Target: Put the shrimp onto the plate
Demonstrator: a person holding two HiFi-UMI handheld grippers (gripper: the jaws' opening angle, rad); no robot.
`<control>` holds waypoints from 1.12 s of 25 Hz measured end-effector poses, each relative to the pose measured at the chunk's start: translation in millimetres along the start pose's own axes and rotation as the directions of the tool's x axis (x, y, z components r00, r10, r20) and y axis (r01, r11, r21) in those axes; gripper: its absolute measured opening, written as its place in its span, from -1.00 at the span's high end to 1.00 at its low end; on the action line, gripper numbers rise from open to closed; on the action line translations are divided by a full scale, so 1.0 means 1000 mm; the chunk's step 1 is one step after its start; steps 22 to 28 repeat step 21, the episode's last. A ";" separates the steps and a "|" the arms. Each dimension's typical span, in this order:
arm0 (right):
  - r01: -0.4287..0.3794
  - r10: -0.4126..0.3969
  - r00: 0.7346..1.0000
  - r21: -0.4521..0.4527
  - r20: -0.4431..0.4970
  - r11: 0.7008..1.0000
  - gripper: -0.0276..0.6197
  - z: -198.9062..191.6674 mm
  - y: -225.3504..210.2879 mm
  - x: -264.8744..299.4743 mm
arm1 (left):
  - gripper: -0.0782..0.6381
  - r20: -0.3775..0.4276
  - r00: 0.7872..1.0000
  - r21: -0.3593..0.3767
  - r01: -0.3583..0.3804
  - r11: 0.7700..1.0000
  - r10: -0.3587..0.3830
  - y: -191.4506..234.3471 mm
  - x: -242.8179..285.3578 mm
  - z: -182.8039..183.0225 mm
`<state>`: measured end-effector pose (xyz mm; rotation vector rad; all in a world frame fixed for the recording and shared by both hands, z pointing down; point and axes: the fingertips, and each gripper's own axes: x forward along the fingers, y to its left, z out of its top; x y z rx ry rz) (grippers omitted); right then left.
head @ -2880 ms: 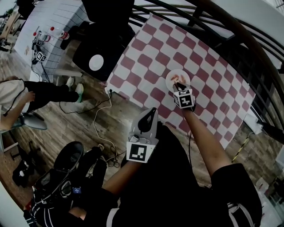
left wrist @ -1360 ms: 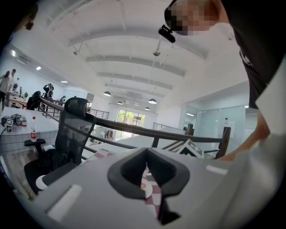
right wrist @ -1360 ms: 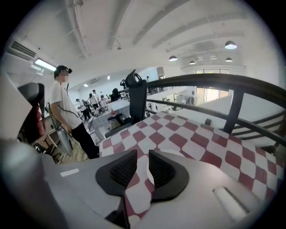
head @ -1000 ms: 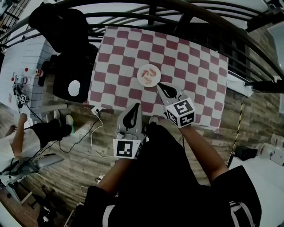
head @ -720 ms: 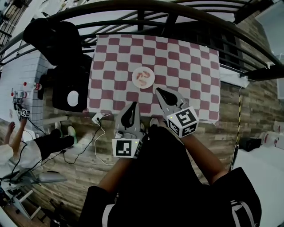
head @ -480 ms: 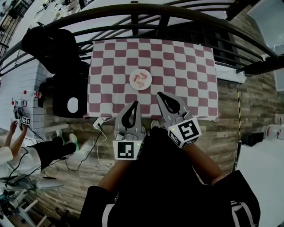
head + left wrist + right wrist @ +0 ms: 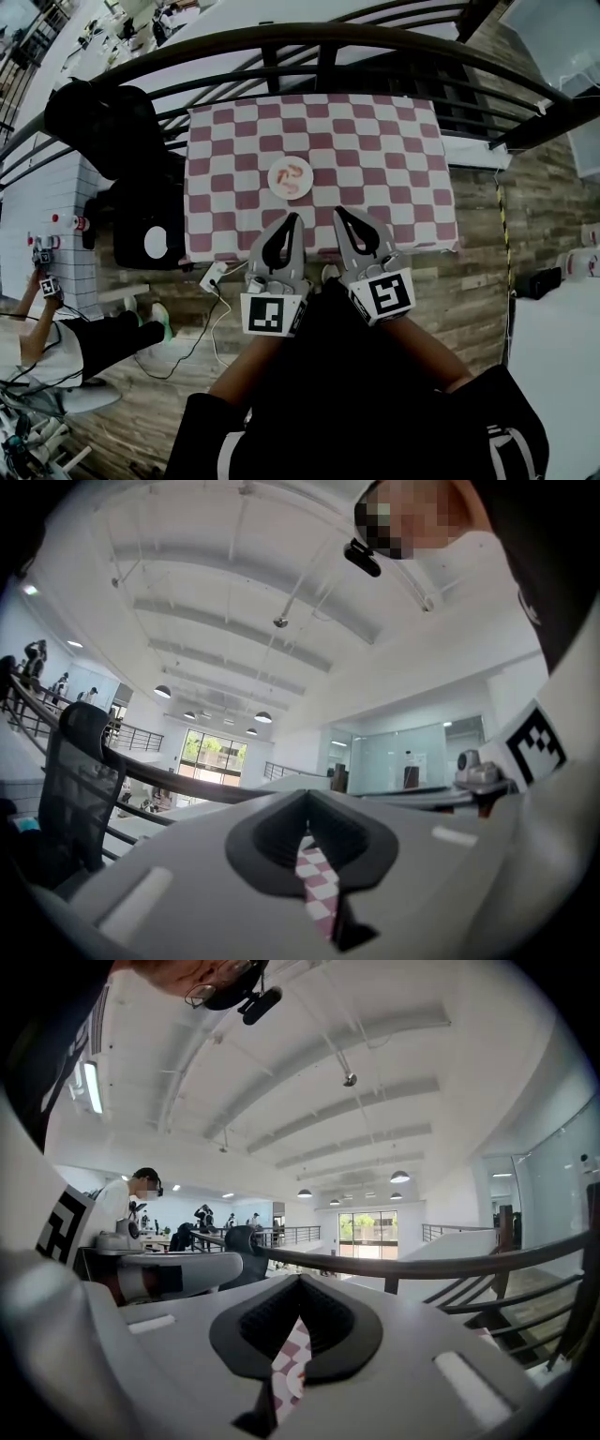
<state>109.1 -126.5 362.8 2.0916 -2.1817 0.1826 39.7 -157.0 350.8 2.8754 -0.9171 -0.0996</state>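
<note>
The white plate rests near the middle of the red-and-white checked table, and pink-orange shrimp lie on it. My left gripper and right gripper hang side by side over the table's near edge, short of the plate, both shut and empty. In the left gripper view the left gripper points up and out, with only a sliver of checked cloth showing between its jaws. The right gripper shows the same in the right gripper view.
A black curved railing runs behind the table. A black office chair stands at the table's left. A power strip and cable lie on the wooden floor. A person sits at the far left.
The right gripper has come back from beside the plate to the table's near edge, level with the left one. The head view has swung so the table lies square ahead.
</note>
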 end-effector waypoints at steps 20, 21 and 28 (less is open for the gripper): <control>0.011 -0.014 0.998 -0.051 -0.058 0.999 0.92 -0.009 0.003 -0.020 | 0.76 -0.058 0.998 -0.007 -0.002 1.000 0.001 -0.022 -0.010 -0.009; 0.010 -0.013 0.998 -0.046 -0.068 0.999 0.92 -0.012 0.002 -0.022 | 0.76 -0.060 0.998 -0.011 -0.004 1.000 0.004 -0.024 -0.011 -0.009; 0.010 -0.013 0.998 -0.046 -0.068 0.999 0.92 -0.012 0.002 -0.022 | 0.76 -0.060 0.998 -0.011 -0.004 1.000 0.004 -0.024 -0.011 -0.009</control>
